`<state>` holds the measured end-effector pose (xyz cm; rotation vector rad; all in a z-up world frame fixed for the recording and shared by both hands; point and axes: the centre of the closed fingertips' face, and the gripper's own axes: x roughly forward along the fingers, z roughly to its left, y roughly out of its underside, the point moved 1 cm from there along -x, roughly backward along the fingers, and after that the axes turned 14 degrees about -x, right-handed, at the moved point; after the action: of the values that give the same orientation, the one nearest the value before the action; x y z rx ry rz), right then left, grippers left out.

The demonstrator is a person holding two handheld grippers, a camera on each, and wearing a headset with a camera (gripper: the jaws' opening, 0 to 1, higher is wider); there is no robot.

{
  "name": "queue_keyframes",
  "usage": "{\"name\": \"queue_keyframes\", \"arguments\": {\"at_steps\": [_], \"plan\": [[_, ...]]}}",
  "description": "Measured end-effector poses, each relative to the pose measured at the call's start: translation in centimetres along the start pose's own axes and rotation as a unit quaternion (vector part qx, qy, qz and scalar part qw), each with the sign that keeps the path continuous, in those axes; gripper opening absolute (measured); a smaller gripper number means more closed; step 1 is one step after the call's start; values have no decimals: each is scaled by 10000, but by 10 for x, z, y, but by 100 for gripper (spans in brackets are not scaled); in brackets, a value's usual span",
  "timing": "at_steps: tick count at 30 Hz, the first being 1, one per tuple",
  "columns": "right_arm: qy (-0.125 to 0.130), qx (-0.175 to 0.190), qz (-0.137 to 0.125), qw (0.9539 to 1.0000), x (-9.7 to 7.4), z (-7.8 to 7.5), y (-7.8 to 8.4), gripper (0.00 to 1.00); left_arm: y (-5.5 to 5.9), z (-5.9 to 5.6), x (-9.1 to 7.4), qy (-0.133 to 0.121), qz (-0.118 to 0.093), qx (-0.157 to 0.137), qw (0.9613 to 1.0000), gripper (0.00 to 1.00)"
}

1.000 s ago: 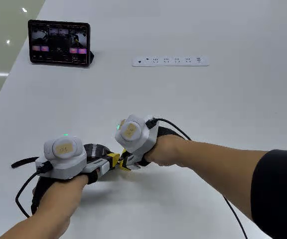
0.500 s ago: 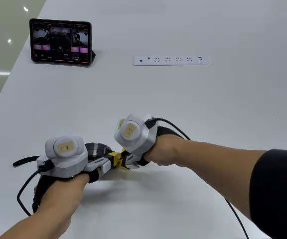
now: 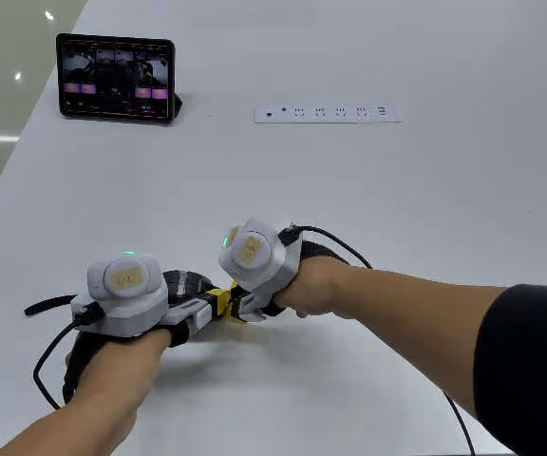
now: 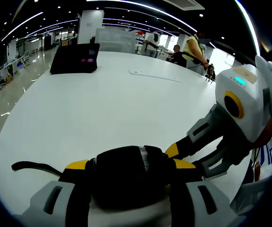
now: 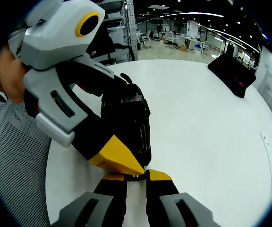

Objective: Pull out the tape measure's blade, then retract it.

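**Head view.** The white table [image 3: 425, 190] carries both of my grippers on its near side, their jaws meeting tip to tip. My left gripper [image 3: 203, 296] holds the tape measure [image 3: 186, 283], a black case that rests on the table top. In the left gripper view the case sits squarely between my two yellow-tipped fingers [image 4: 77, 164], which press on its opposite sides. My right gripper [image 3: 235, 310] comes in from the right and tilts down toward the end of the case. In the right gripper view its fingers [image 5: 160, 176] stand almost together, with a thin slit between them. They pinch a small piece at the mouth of the case, the blade tip [image 5: 137, 178], which is too small to make out in detail. These fingertips lie just beside the case and the left gripper's nearer yellow tip. A black strap [image 4: 32, 166] trails from the case across the table. A black cable [image 3: 335, 242] leaves the right gripper. On the far side a tablet [image 3: 115, 78] stands propped with its screen lit. A white power strip [image 3: 327, 115] lies flat to its right, and both are well apart from the grippers.
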<state>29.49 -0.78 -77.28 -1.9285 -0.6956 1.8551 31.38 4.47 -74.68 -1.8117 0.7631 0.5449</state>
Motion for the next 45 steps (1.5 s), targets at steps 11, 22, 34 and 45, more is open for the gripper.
{"name": "queue_keyframes", "arguments": {"at_steps": [11, 22, 34, 45], "plan": [[-8, -1, 1, 10000, 0, -1, 0, 12, -1, 0, 0, -1, 1, 4, 10000, 64], [208, -174, -166, 9995, -7, 0, -1, 12, -5, -2, 0, 91, -120, 223, 9996, 66], [644, 387, -455, 9961, -35, 0, 10, 12, -7, -2, -9, 452, -7, 365, 9983, 65], [1007, 909, -592, 9890, -66, 2, 35, 19, -15, 3, -23, 772, 72, 686, 9946, 76]]}}
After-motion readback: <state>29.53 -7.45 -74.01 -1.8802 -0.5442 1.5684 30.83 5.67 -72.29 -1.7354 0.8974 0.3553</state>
